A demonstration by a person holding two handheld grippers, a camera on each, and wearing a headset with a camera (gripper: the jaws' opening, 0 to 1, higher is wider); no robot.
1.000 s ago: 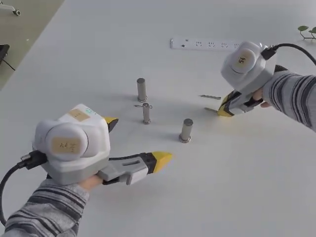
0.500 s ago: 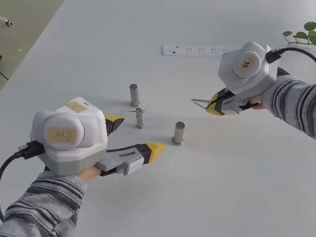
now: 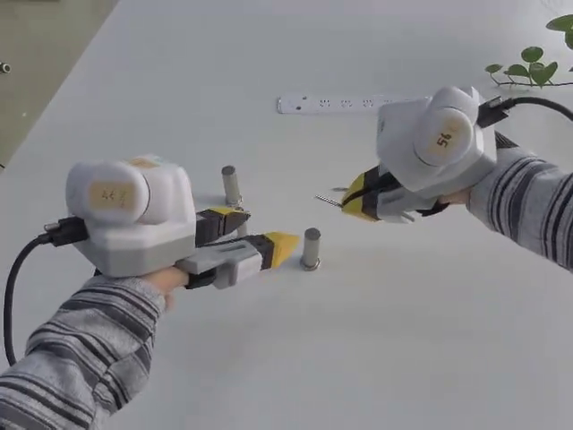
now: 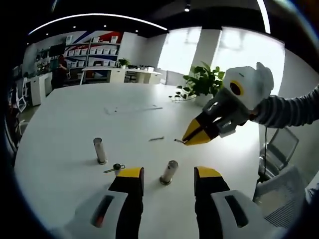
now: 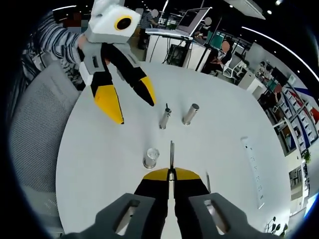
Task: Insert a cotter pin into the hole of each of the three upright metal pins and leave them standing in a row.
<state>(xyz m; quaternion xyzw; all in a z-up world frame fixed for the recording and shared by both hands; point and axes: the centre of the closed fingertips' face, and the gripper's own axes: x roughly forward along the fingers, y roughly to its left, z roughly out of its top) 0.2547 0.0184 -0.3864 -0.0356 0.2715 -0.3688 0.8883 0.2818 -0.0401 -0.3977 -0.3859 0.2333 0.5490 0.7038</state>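
Cotter pin [image 3: 328, 201] now airborne
Right gripper [image 3: 345, 204] pinches it mid-frame; left gripper [image 3: 260, 229], wide apart and empty, has neared the front metal pin [image 3: 310, 248].

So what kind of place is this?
Probably an open-plan office or lab: a big white table with a power strip, a mesh office chair, plus shelving and a potted plant behind.

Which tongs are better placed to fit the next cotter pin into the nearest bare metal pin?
Right. The right tongs are shut on a cotter pin pointing past the bare metal pin just ahead. The left tongs are open and empty, probably better for steadying it.
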